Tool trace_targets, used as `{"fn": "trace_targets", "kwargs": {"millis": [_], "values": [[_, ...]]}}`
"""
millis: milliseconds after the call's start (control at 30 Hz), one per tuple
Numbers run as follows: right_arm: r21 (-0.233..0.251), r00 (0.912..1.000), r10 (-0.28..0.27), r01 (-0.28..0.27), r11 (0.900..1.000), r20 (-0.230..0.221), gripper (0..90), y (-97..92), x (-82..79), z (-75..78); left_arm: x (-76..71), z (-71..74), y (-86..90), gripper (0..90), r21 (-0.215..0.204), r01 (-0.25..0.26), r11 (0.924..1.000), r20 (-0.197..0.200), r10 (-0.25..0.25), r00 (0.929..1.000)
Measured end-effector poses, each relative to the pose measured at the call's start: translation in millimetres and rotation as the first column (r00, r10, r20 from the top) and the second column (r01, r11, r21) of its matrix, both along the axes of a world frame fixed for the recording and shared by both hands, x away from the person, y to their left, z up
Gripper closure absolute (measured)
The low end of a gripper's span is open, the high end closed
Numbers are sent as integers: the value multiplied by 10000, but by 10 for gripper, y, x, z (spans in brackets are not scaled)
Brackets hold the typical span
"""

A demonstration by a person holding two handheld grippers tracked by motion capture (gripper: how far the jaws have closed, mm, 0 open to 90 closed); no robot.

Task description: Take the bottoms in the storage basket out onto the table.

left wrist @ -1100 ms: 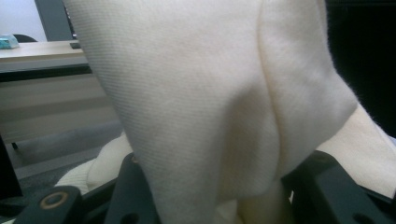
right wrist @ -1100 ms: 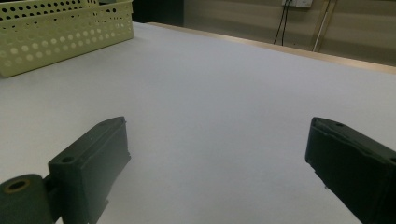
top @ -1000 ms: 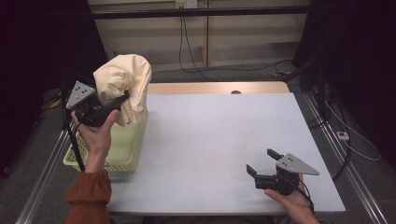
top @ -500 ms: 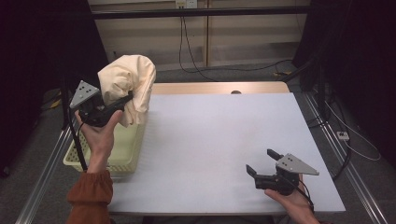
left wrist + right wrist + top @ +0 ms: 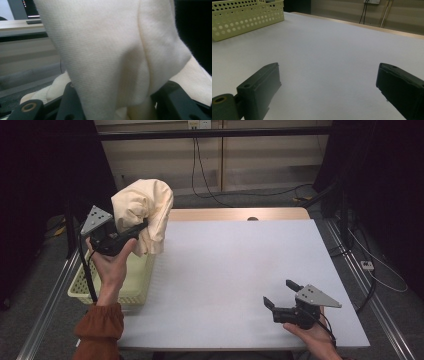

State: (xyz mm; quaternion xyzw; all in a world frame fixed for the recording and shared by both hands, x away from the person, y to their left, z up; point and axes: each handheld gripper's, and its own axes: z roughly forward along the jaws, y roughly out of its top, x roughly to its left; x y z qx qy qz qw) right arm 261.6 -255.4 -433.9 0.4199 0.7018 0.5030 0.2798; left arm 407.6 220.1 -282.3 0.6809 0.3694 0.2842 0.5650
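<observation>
A cream cloth (image 5: pixel 142 212) hangs bunched in the air above the pale green perforated basket (image 5: pixel 132 287) at the table's left edge. My left gripper (image 5: pixel 142 226) is shut on the cloth, and the fabric (image 5: pixel 112 57) drapes between its jaws in the left gripper view. My right gripper (image 5: pixel 281 293) rests low over the white tabletop near the front right, open, with nothing between its jaws (image 5: pixel 327 92).
The white tabletop (image 5: pixel 240 265) stretches between the two grippers, with a wooden strip (image 5: pixel 235 214) along its far edge. The basket (image 5: pixel 242 17) shows at the upper left of the right gripper view. Cables hang on the back wall.
My left gripper has lifted the cloth higher and carried it slightly right, away from the basket. The right gripper has stayed still.
</observation>
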Motion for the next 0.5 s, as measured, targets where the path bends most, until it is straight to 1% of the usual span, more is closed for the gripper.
{"fn": "trace_targets", "kwargs": {"millis": [133,500], "values": [[6,10000,27,-27,10000,10,52,3,-3,1,-15,19,-30,577,-69,99,9999,-18,-99,9999],[-7,10000,72,-72,10000,25,48,3,-5,1,-37,35,-130,578,-79,355,9993,-51,-356,9994]]}}
